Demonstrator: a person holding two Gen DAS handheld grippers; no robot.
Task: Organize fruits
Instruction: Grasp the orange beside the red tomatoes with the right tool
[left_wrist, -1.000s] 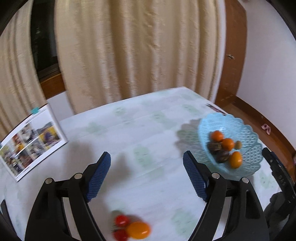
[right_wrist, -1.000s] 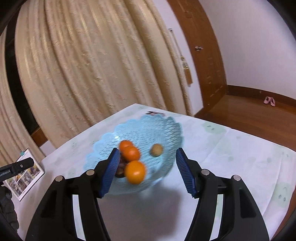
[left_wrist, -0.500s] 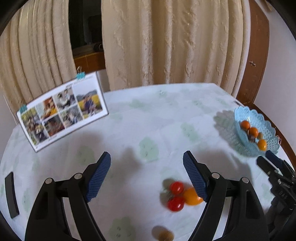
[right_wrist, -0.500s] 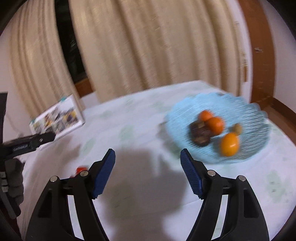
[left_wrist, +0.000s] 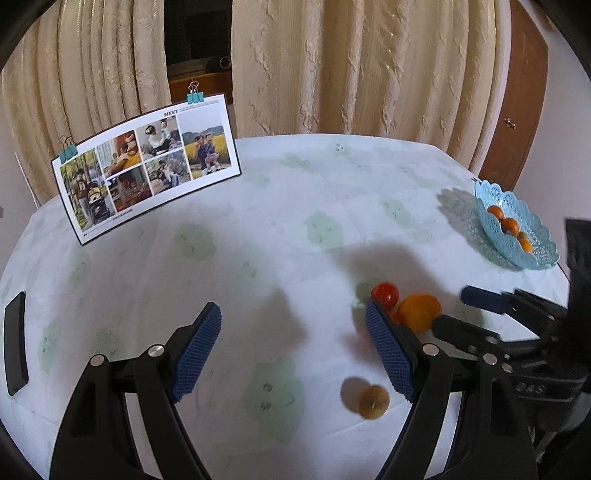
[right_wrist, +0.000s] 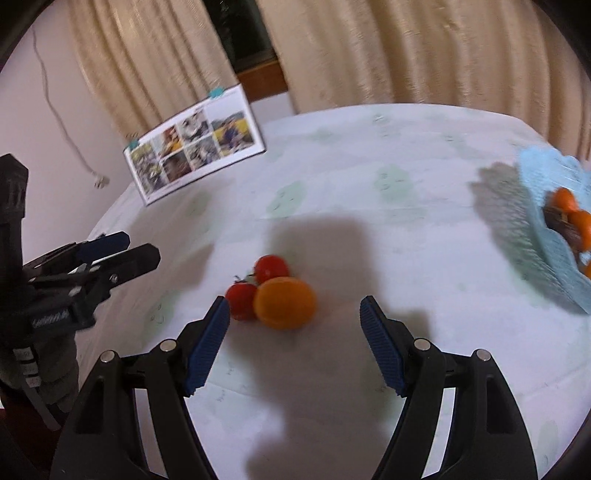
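Note:
An orange fruit (right_wrist: 285, 302) lies on the table against two red tomatoes (right_wrist: 271, 268), (right_wrist: 241, 301). My right gripper (right_wrist: 295, 341) is open, hovering just short of the orange. The same orange (left_wrist: 419, 311) and a tomato (left_wrist: 385, 292) show in the left wrist view beside my right pad. A small brown fruit (left_wrist: 373, 401) lies nearer. My left gripper (left_wrist: 295, 354) is open and empty over bare cloth. A light blue lattice bowl (left_wrist: 535, 251) at the far right holds several orange and dark fruits; it also shows in the right wrist view (right_wrist: 543, 229).
A photo calendar (left_wrist: 147, 166) with teal clips stands at the back left. A black flat object (left_wrist: 15, 343) lies at the table's left edge. Curtains hang behind. The right gripper's body (left_wrist: 517, 332) is seen at the right.
Both grippers swung left, away from the bowl. The orange and tomatoes now lie just ahead of my right gripper. Both stayed open.

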